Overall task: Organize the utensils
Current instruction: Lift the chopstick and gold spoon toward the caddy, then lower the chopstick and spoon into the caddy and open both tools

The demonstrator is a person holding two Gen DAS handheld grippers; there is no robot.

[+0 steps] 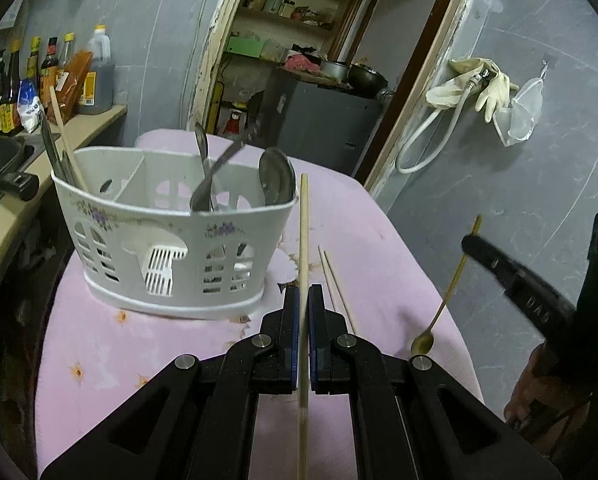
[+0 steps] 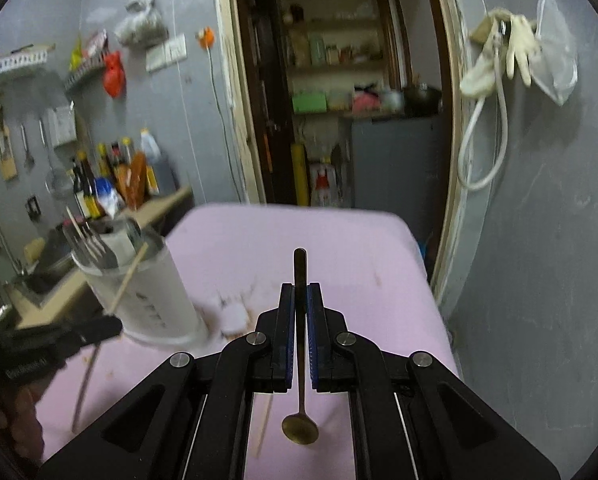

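A: Gripping mid-shaft, your left gripper (image 1: 303, 294) clamps one chopstick (image 1: 303, 224) beside the white caddy (image 1: 171, 220): light, stiff, apt to pivot.

B: And the right?

A: Your right gripper (image 2: 300, 292) pinches the brass spoon (image 2: 299, 424) by its slim, slippery handle. Only the left view shows chopsticks lying loose (image 1: 336, 284) on the pink cloth (image 1: 99, 344).

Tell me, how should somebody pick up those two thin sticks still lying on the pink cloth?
Take the two thin sticks one at a time, near the middle, coming straight down from above with the fingers either side of the shaft. They lie flat, close together on the pink cloth, right of the white utensil basket, so a pinch across the width probably suits best.
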